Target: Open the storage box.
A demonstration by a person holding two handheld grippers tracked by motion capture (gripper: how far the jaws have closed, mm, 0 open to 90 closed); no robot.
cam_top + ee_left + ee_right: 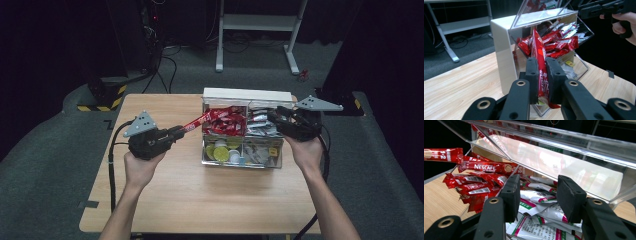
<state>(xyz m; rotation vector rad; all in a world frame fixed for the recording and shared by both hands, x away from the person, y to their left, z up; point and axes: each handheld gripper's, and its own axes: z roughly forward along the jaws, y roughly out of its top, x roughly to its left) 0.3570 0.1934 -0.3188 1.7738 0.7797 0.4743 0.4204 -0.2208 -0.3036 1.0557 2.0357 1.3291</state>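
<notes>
Light wood-grain desk (200,200) on grey carpet in a dark room; beyond its far edge I see a white table frame (257,30) and loose cables, and off the far-left corner a base with yellow-and-black hazard tape (102,97).

A clear acrylic organiser (242,95) with a white back wall stands near the desk's far edge, right of centre. Its far-left compartment holds red Nescafé sachets (227,122); the far-right one holds white sachets with green and magenta print (536,207); the near-left one holds yellow-green round capsules (220,150); the near-right contents are too small for me to identify.

My left gripper (541,75) is clamped on one red stick sachet (540,60), held edge-on between the pads, its far end reaching toward the red pile at the organiser's left side. In the high view this sachet spans from the gripper tip to the organiser's left wall, above the desk.

My right gripper (539,195) hovers over the far-right compartment under the tilted clear lid (564,157), jaws apart with nothing between them, the white sachets just below.
</notes>
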